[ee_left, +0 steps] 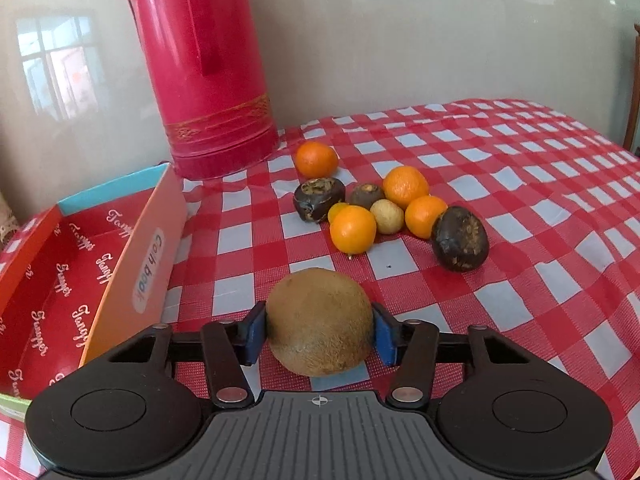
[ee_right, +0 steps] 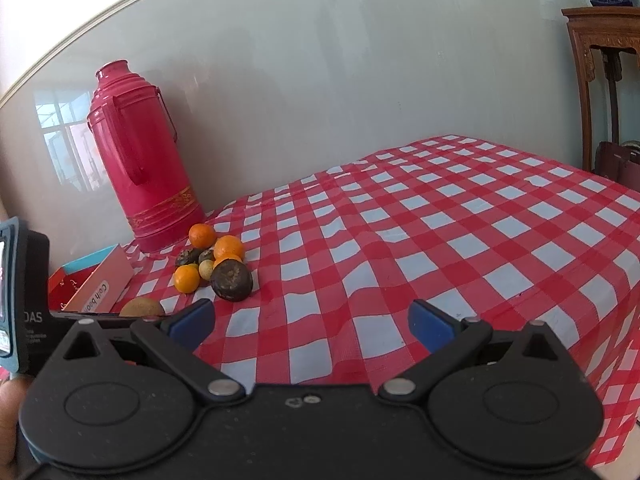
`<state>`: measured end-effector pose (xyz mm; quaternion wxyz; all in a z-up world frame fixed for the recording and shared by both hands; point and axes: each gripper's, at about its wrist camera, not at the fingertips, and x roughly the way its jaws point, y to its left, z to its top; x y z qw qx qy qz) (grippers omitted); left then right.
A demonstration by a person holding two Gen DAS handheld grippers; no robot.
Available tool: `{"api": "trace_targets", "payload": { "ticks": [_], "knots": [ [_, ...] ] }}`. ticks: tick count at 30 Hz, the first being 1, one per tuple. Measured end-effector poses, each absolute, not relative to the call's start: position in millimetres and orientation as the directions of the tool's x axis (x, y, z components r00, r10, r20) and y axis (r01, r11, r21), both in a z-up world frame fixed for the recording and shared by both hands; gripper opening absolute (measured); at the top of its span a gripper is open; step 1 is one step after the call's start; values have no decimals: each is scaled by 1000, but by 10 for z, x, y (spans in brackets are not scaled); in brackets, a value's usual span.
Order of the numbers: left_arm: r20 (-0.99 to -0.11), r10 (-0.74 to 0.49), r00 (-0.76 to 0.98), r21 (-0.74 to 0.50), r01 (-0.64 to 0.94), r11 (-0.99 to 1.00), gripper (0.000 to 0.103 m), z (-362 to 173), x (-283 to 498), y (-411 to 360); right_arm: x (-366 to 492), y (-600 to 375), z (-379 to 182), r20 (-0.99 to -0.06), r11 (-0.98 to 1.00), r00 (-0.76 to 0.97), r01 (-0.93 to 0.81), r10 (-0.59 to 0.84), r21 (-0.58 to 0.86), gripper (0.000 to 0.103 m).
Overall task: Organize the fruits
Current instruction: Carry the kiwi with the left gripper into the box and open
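Left gripper (ee_left: pixel 320 332) clamps kiwi (ee_left: pixel 320 322) just beside box (ee_left: pixel 136 264) at table's left edge. Right gripper (ee_right: pixel 312 320) spread wide, holding nothing. Box looks unfilled; fruit pile (ee_left: pixel 384 210) near thermos (ee_left: pixel 204 68) remains. Early stage.

glossy beige wall (ee_right: pixel 360 80) is reflecting a bright window (ee_left: pixel 56 68). red-white checked tablecloth (ee_right: pixel 440 220) is covering the table. carved wooden cabinet (ee_right: pixel 600 60) is standing at right, daylight coming in.
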<state>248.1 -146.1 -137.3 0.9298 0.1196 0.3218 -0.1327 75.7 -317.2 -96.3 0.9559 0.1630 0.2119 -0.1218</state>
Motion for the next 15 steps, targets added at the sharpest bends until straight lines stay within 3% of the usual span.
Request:
{"api": "trace_targets", "payload": {
  "ticks": [6,15],
  "knots": [
    [-604,-184,775,121,317,941,51,-1330,2422,-1390,762,-3169,-979,-445,914,882,299,-156,273,98],
    [-443,-73,894,144,151,978,51,-886,2285,-898,802,-3076,-993,-447,925,885,268,-127,269,98]
  ]
}}
